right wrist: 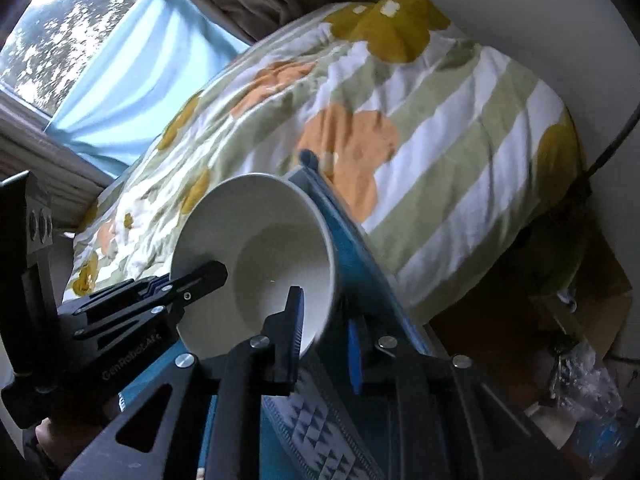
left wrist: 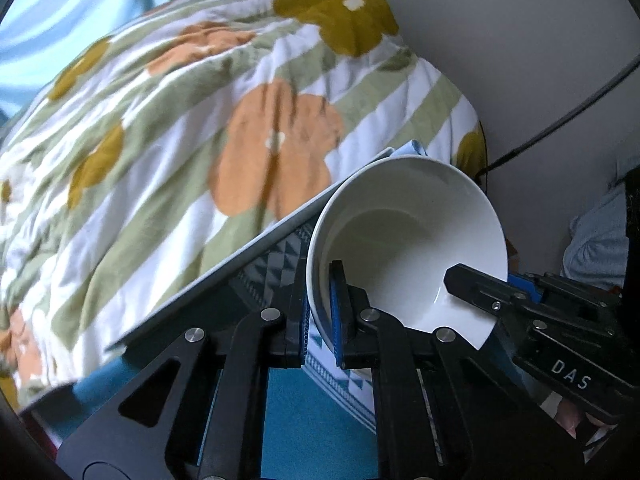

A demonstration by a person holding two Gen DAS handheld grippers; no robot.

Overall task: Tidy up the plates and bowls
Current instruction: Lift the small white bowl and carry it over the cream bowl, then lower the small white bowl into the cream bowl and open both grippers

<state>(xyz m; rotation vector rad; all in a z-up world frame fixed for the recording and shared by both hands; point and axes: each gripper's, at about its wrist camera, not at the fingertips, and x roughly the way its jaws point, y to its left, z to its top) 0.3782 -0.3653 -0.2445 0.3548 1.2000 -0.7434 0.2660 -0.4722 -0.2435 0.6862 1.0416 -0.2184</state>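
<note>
A white bowl [left wrist: 404, 240] is held in the air, tilted, between both grippers. My left gripper [left wrist: 320, 312] is shut on the bowl's left rim, one blue pad inside and one finger outside. My right gripper [right wrist: 324, 328] is shut on the bowl's [right wrist: 256, 264] opposite rim, one finger inside the bowl and one outside. Each gripper shows in the other's view: the right one [left wrist: 500, 300] at the bowl's right side, the left one [right wrist: 180, 288] at the bowl's left side. No plates are in view.
Below the bowl lies a table with a blue patterned cloth [left wrist: 320, 420], its edge [left wrist: 224, 272] running diagonally. Behind is a bed with a flowered, green-striped quilt [left wrist: 180, 140]. A window with a blue curtain [right wrist: 132, 80] is at left. A cable [left wrist: 560, 120] hangs on the wall; clutter [right wrist: 580, 380] lies right.
</note>
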